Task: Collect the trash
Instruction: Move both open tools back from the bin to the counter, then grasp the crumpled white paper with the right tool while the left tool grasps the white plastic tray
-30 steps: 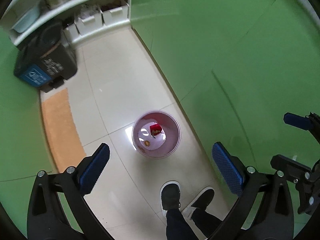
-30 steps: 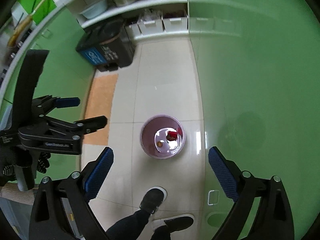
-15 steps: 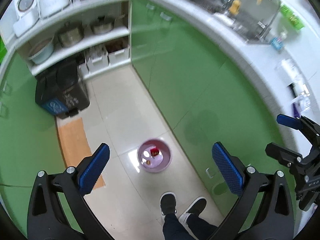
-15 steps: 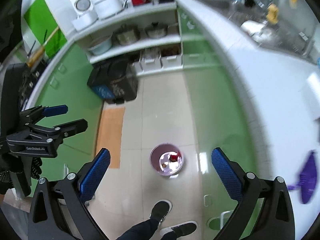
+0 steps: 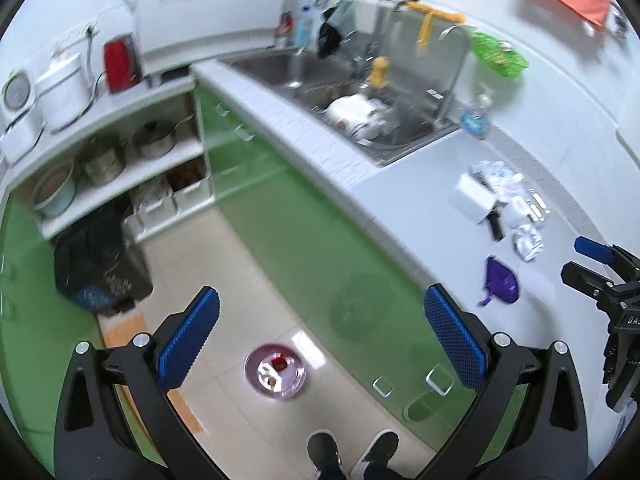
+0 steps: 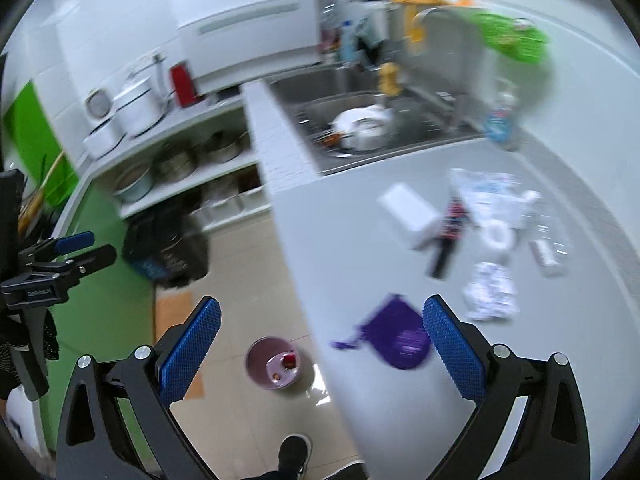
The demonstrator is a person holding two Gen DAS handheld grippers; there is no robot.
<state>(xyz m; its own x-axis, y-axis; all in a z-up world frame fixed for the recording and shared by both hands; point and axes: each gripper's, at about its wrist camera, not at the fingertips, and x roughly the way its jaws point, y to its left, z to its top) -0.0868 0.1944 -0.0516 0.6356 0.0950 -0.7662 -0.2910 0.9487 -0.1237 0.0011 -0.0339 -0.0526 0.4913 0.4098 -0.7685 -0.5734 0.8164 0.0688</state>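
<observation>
Both views have risen to blurred countertop (image 6: 400, 400) litter (image 6: 490, 292).

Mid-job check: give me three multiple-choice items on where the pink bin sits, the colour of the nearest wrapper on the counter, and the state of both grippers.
1. Where is the pink bin?
A. in the sink
B. on the floor
C. on the counter

2. What colour is the wrapper nearest the counter edge?
A. purple
B. yellow
C. red

3. How are the left gripper and right gripper?
A. both shut
B. both open, empty
C. each holding trash

Answers: 1 B, it stands on the tiles beside the green cabinets; 2 A, plainly purple; 3 B, the blue pads stand wide apart with nothing between them.
</observation>
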